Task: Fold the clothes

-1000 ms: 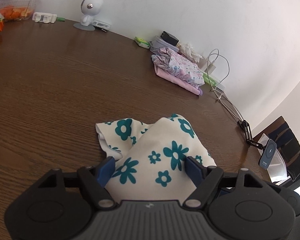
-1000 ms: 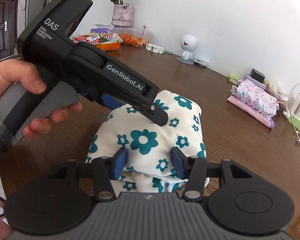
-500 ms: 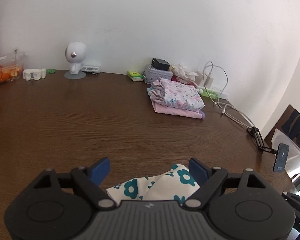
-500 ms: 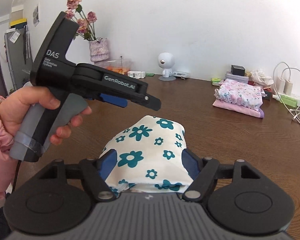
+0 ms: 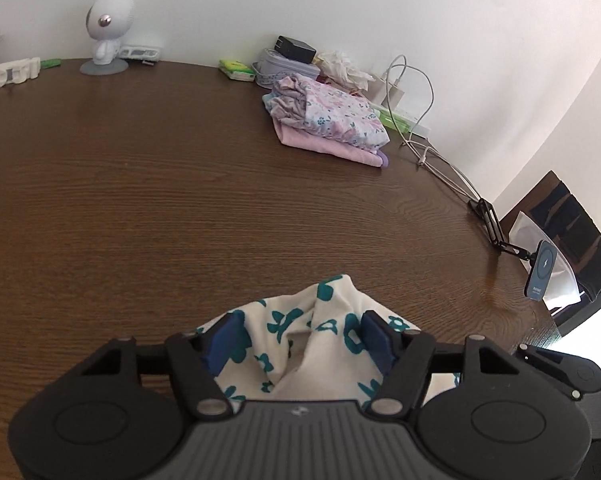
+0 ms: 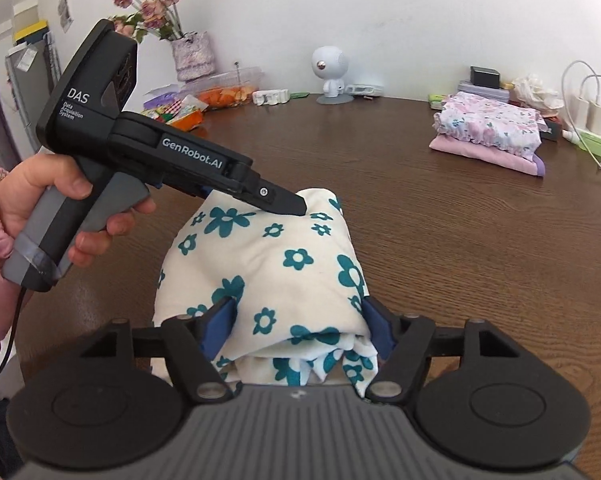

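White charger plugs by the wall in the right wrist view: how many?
2, side by side at the table's far right edge: one charger plug and a second charger plug just right of it, each with a cable. Clutter nearby may hide more.
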The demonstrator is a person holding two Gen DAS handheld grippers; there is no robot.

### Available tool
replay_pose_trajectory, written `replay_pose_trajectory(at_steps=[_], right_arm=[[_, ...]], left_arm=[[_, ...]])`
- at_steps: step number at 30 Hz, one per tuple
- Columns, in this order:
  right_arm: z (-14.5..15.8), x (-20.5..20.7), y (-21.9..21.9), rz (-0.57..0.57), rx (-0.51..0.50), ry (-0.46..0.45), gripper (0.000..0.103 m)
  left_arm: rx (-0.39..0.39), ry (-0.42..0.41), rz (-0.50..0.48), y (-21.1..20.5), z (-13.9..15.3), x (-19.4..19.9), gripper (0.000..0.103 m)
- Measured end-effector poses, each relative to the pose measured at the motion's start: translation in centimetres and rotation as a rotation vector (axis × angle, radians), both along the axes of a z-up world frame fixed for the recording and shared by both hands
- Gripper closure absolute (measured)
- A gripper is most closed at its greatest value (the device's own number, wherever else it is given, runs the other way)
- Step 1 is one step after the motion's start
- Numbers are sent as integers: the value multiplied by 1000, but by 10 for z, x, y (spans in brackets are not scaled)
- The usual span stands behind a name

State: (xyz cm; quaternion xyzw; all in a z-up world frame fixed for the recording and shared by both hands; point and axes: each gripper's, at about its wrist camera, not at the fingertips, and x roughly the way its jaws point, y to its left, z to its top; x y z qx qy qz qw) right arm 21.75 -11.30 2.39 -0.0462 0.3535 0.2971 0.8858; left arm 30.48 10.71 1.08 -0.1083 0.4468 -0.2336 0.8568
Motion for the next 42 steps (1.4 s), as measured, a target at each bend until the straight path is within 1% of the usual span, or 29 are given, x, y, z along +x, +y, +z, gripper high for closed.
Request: replay_pose_trajectory(at_steps=[2, 5, 7, 9, 12, 13, 14, 15, 16, 17, 18, 20, 21, 22, 23, 26, 27, 30, 33, 35, 36, 38, 40, 42], right_arm=[[2, 9, -7, 73, -17, 16, 35], [6, 22, -15, 190, -54, 38, 33], [8, 33, -23, 287, -60, 71, 32], [9, 44, -30, 363, -53, 115, 31], [8, 52, -35, 381, -32, 157, 26], [10, 50, -36, 369, -17, 154, 24], [12, 48, -37, 355, -1, 151, 23], [17, 46, -42, 318, 38, 144, 20], [22, 43, -47, 280, 80, 137, 12], [28, 38, -58, 237, 147, 140, 5], [33, 33, -68, 193, 215, 143, 0], [44, 23, -89, 106, 347, 149, 0], [46, 16, -96, 71, 377, 154, 0], [48, 10, -102, 35, 406, 160, 0], [47, 2, -106, -3, 410, 164, 0], [39, -21, -116, -105, 442, 184, 0], [35, -27, -118, -125, 450, 193, 0], [20, -41, -118, -176, 462, 211, 0], [10, -39, -108, -184, 454, 226, 0], [4, -31, -102, -217, 456, 237, 0], [0, -26, -99, -241, 461, 245, 0], [-12, -15, -91, -302, 461, 275, 0], [-21, -7, -85, -311, 470, 292, 0], [-29, -1, -81, -303, 483, 308, 0]], left_arm=[[-18, 18, 54, 3, 1, -10, 42], [-36, 26, 162, 6, 2, -36, 42], [-61, 26, 223, 8, 2, -57, 42], [-61, 9, 228, 8, 6, -65, 42], [-56, -19, 227, 7, 14, -76, 41], [-55, -28, 226, 7, 17, -79, 39], [-53, -37, 226, 7, 19, -83, 32], [-65, -43, 230, 10, 25, -82, 27], [-77, -56, 224, 14, 33, -80, 17], [-88, -70, 217, 18, 40, -78, 11], [-83, -91, 203, 21, 48, -77, 10], [-47, -128, 181, 26, 58, -75, 4], [-23, -141, 179, 28, 62, -74, 2], [-8, -146, 177, 31, 63, -75, 1], [6, -150, 175, 34, 64, -75, 1], [-28, -141, 153, 44, 57, -84, 0], [-43, -135, 147, 47, 54, -88, 0], [-50, -113, 129, 51, 44, -96, 0], [-59, -89, 101, 50, 41, -93, 0], [-95, -69, 52, 47, 37, -82, 0], [-110, -43, 44, 46, 32, -75, 0], [-131, 7, 46, 46, 20, -60, 0], [-140, 46, 57, 46, 8, -47, 1], [-157, 64, 48, 46, 1, -41, 1]])
